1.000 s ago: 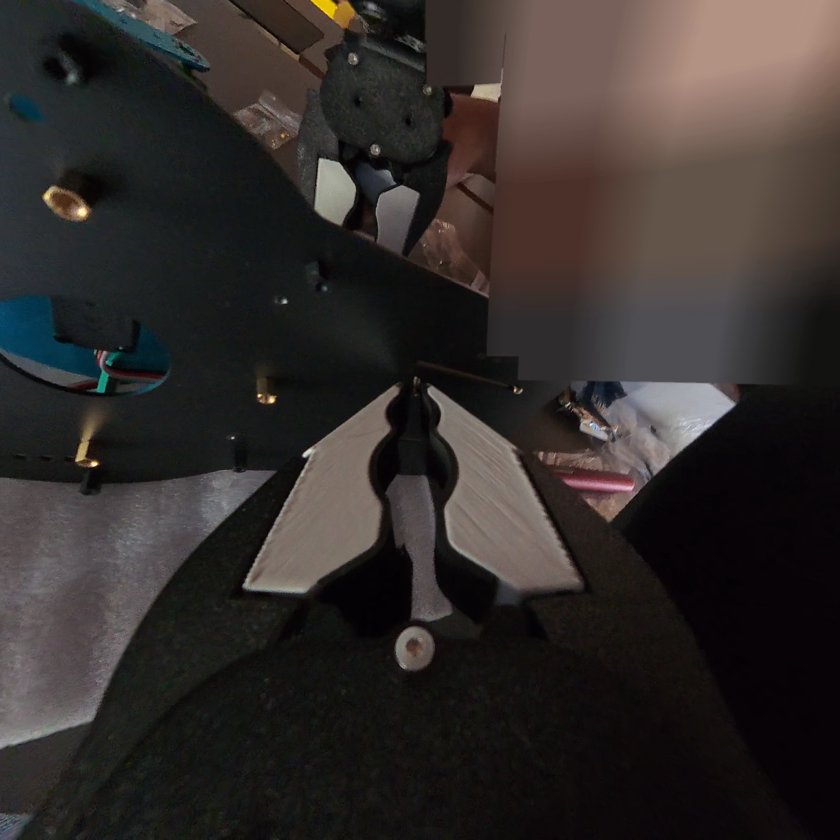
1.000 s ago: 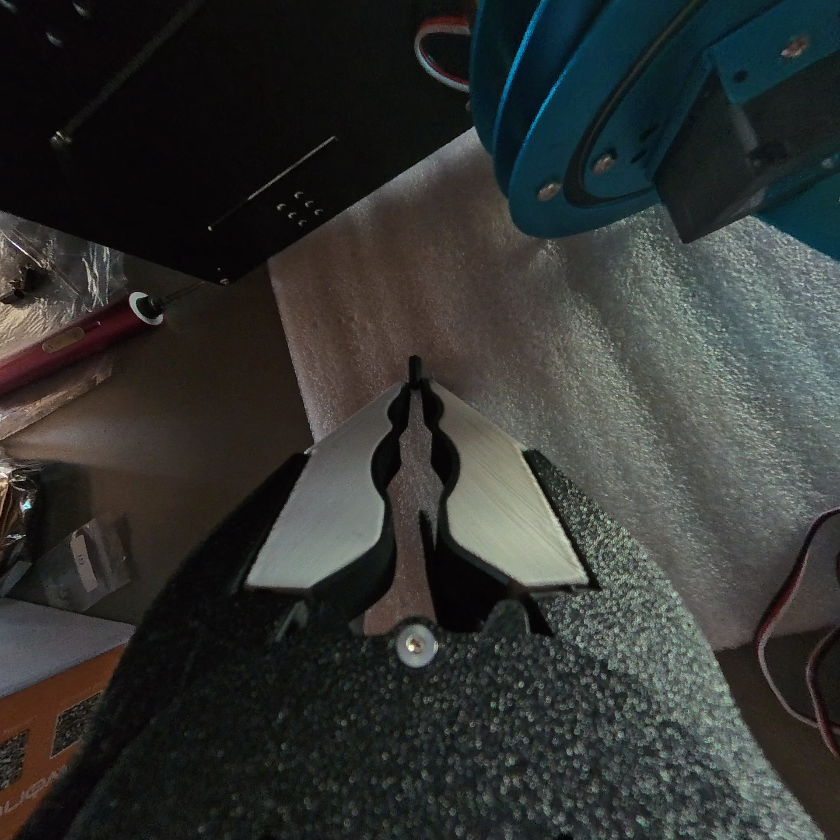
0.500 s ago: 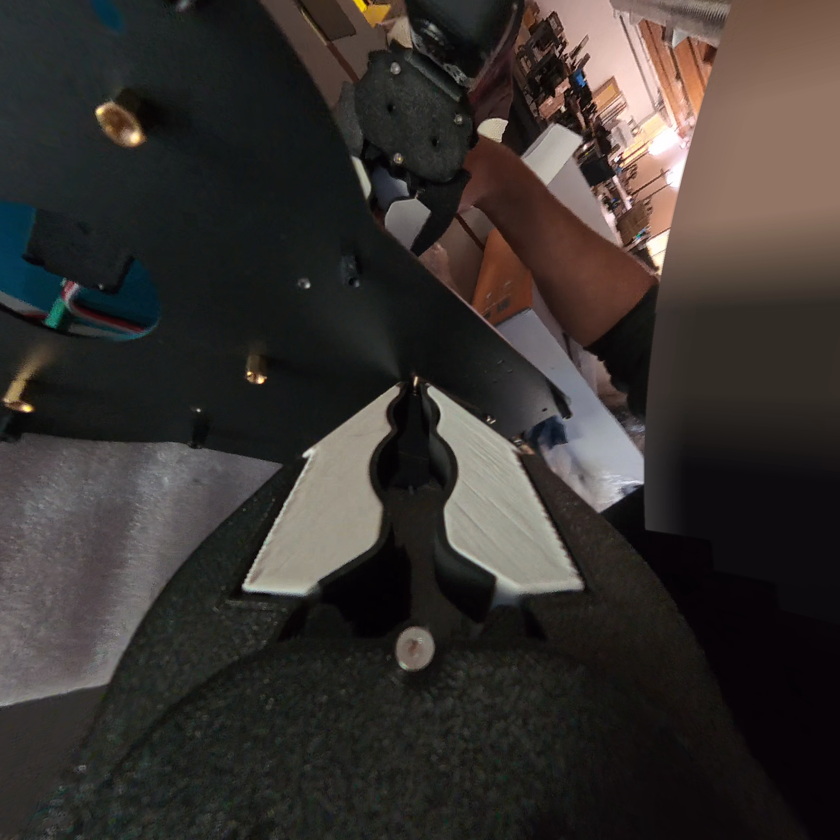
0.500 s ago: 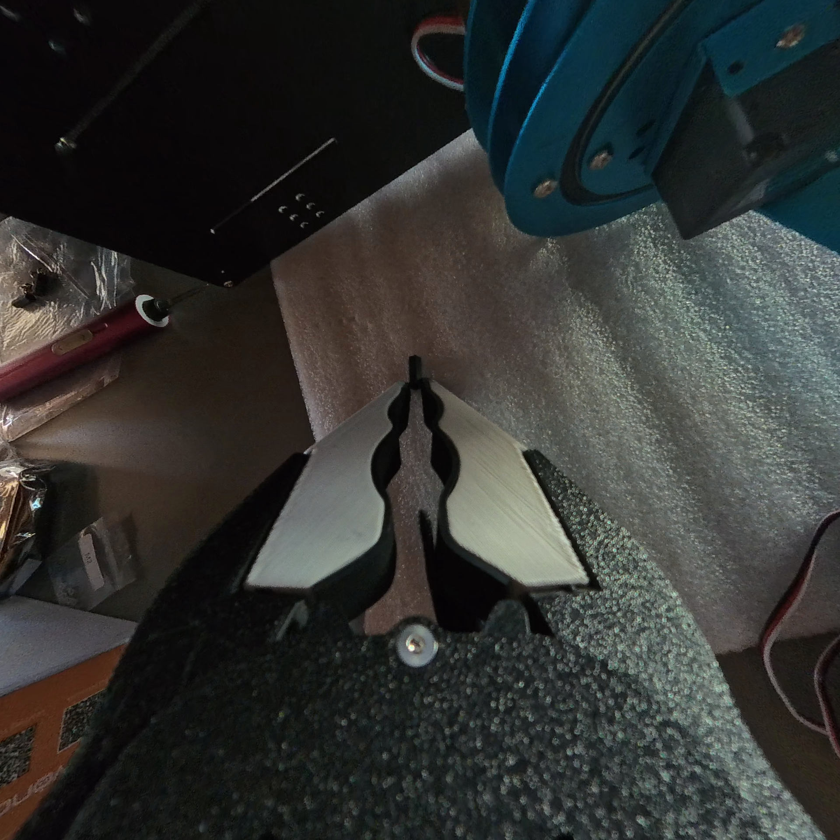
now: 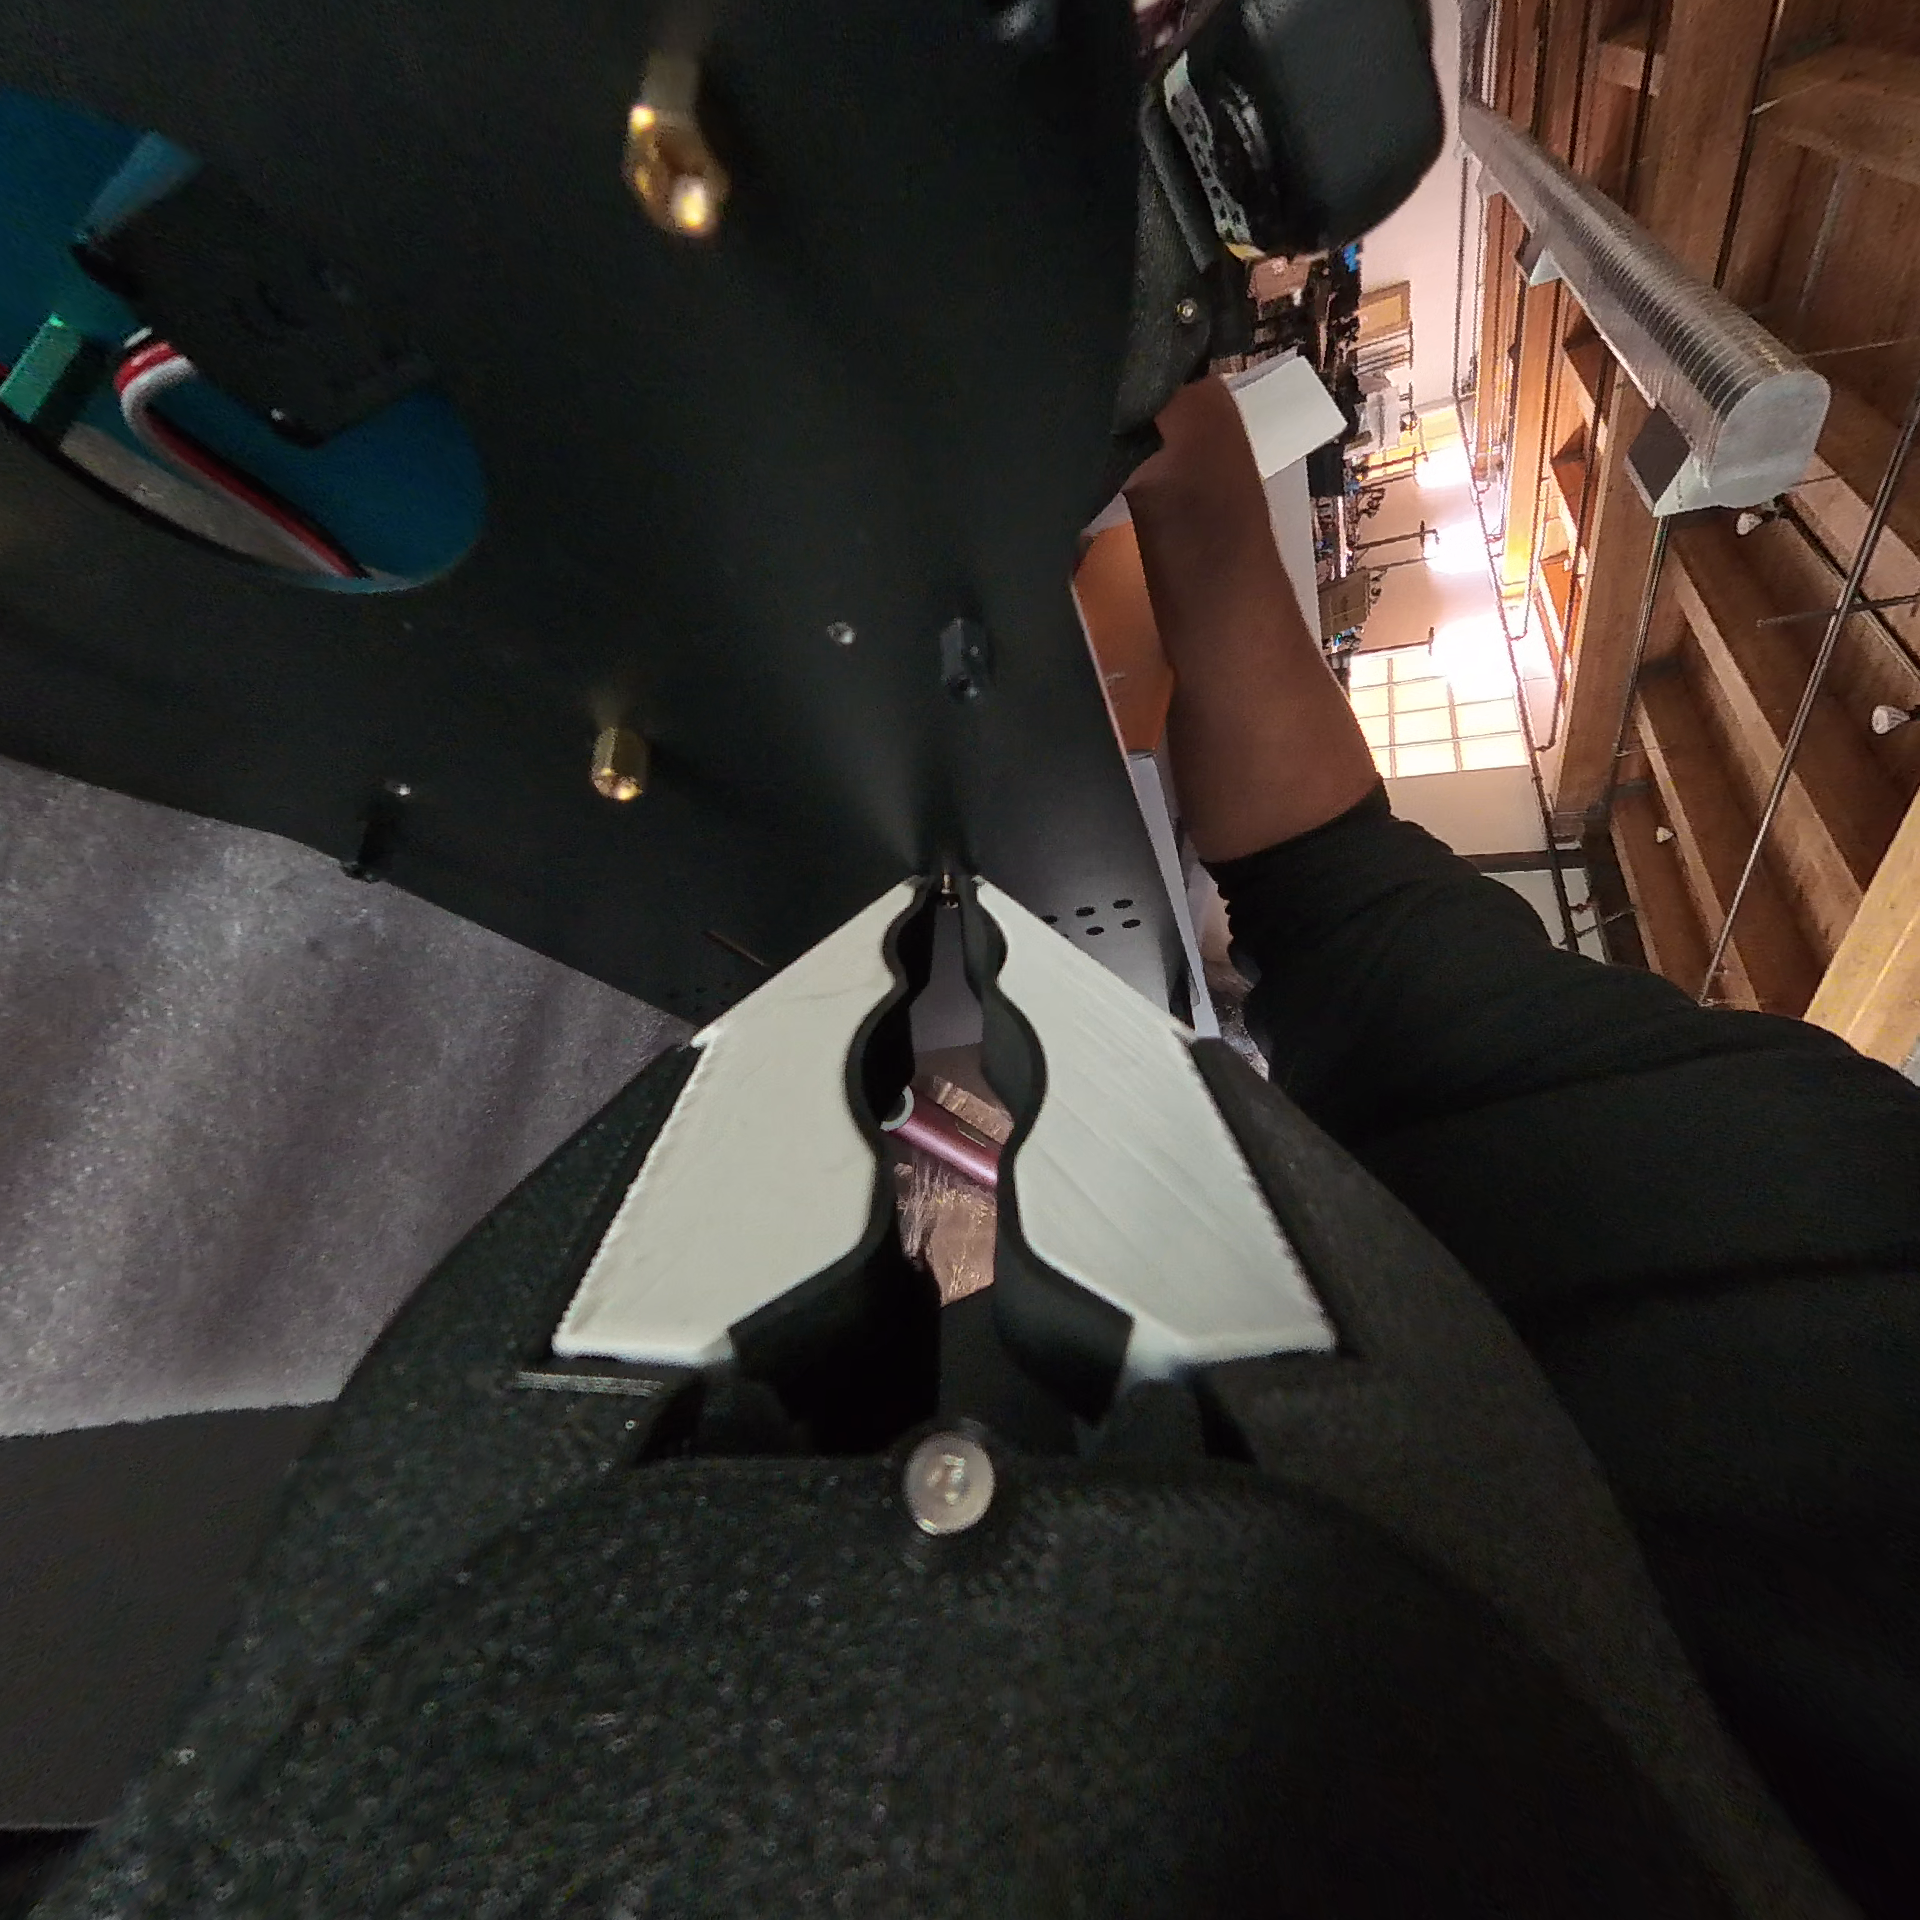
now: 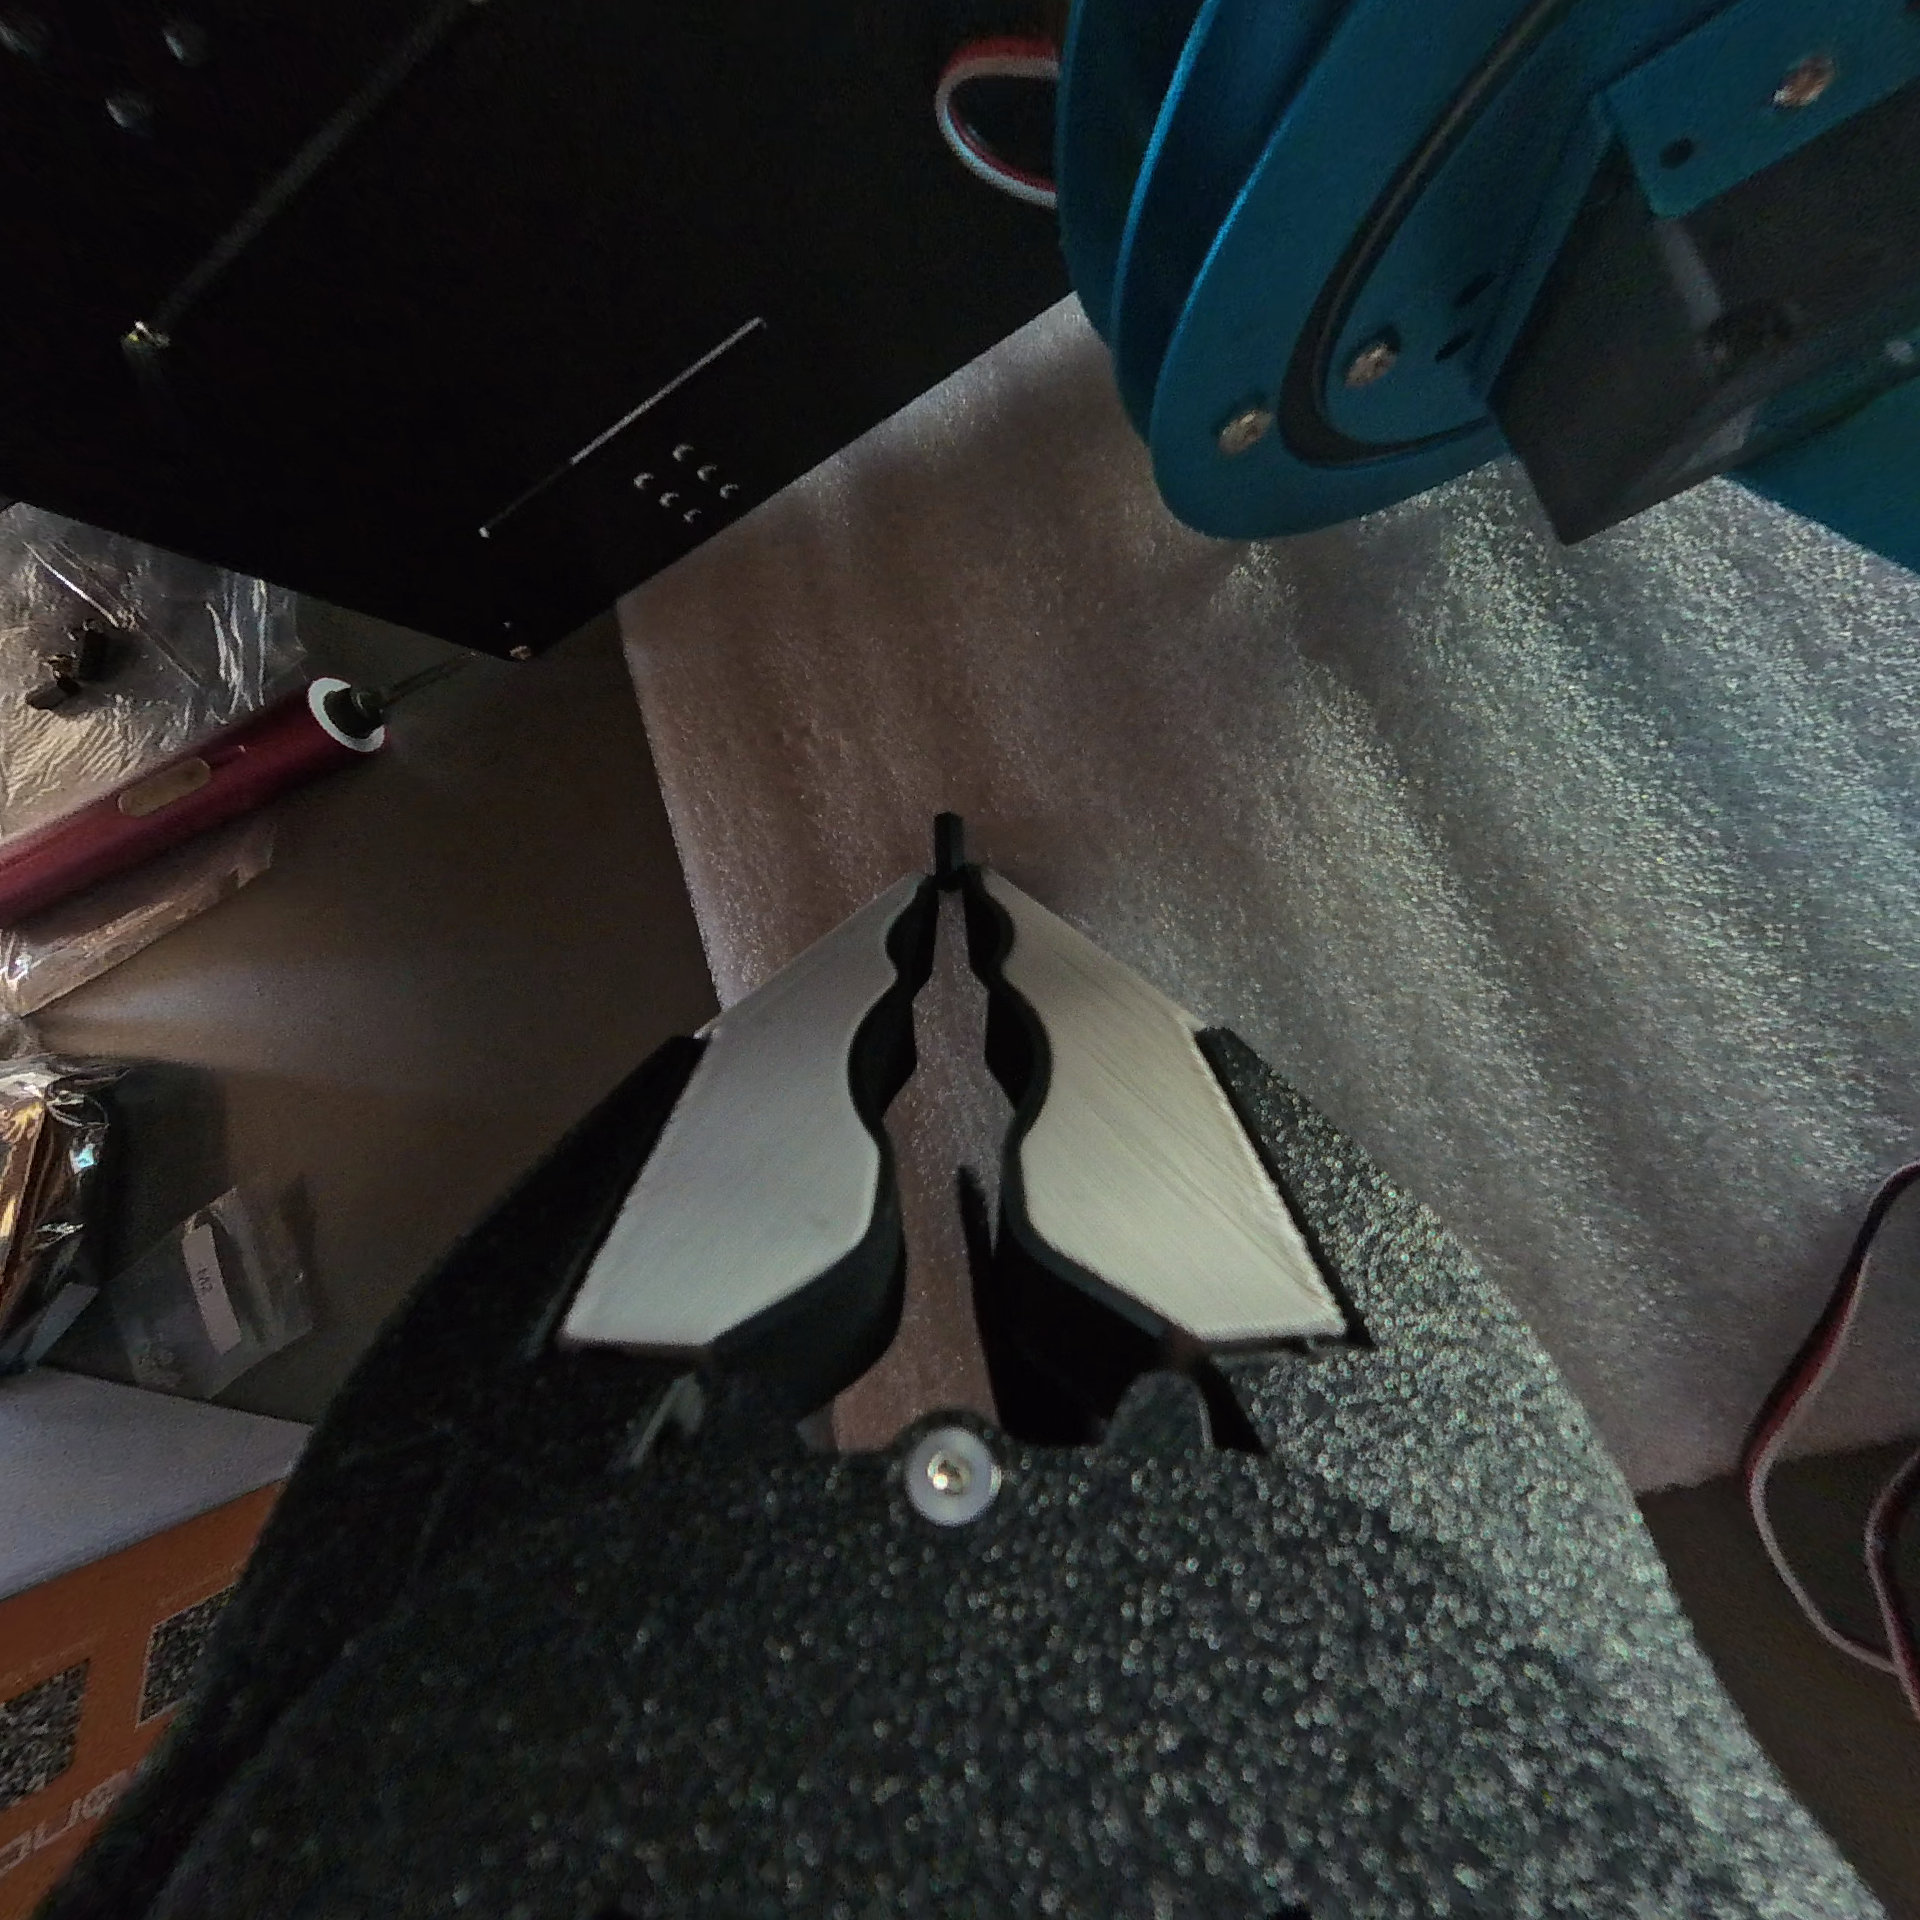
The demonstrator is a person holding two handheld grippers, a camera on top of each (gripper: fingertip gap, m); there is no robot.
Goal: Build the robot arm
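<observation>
Left gripper clamped on edge of flat black metal plate, which extends ahead. Right gripper pinches small black screw, white foam sheet beneath, blue disc assembly ahead-right.

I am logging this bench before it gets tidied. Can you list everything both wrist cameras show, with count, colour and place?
black plate: one, black, tilted over the foam, its edge at the left gripper's tips
brass standoffs: two clear, gold, on the plate
blue round assembly: one, blue, above the foam
white foam sheet: one, white, under the parts
red screwdriver: one, dark red, left of the foam
small black pin: one, black, in the right gripper's tips
left gripper: shut on the black plate
right gripper: shut on the small black pin
</observation>
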